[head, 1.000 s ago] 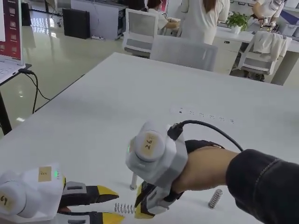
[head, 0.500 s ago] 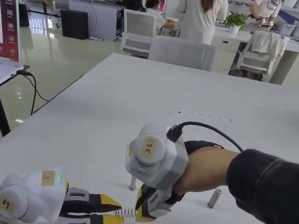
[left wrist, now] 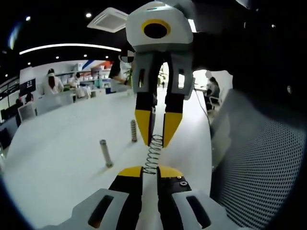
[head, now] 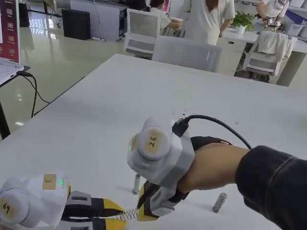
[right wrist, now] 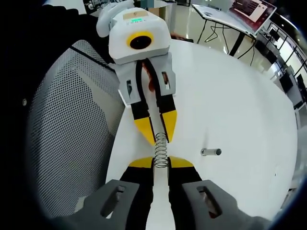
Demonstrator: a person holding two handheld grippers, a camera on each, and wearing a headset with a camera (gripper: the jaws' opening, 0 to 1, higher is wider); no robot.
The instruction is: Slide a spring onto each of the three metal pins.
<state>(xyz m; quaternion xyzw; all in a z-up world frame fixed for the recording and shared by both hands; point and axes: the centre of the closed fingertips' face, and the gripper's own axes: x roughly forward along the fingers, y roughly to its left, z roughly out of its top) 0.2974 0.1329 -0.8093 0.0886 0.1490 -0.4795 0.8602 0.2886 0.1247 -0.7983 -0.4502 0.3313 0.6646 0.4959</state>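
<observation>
Spring (left wrist: 153,153), a thin bright wire coil with open turns, is held in the air near the bare pin (left wrist: 104,153), on the person's side of it. It is gripped at both ends: the left hand-held gripper (left wrist: 149,172) is clenched on one end and the right hand-held gripper (right wrist: 161,164) on the other, yellow tips facing.

A handover or re-grip is judged to be in hand. One end should be freed so that an open mouth of the coil can be lowered over the pin's top. The grip should be kept light, since such soft wire is easily bent or crushed.

The pin is a smooth grey metal rod, upright on the matt white counter (head: 120,105). Beyond the pin a ribbed post (left wrist: 133,130) stands, probably a pin already sleeved.
</observation>
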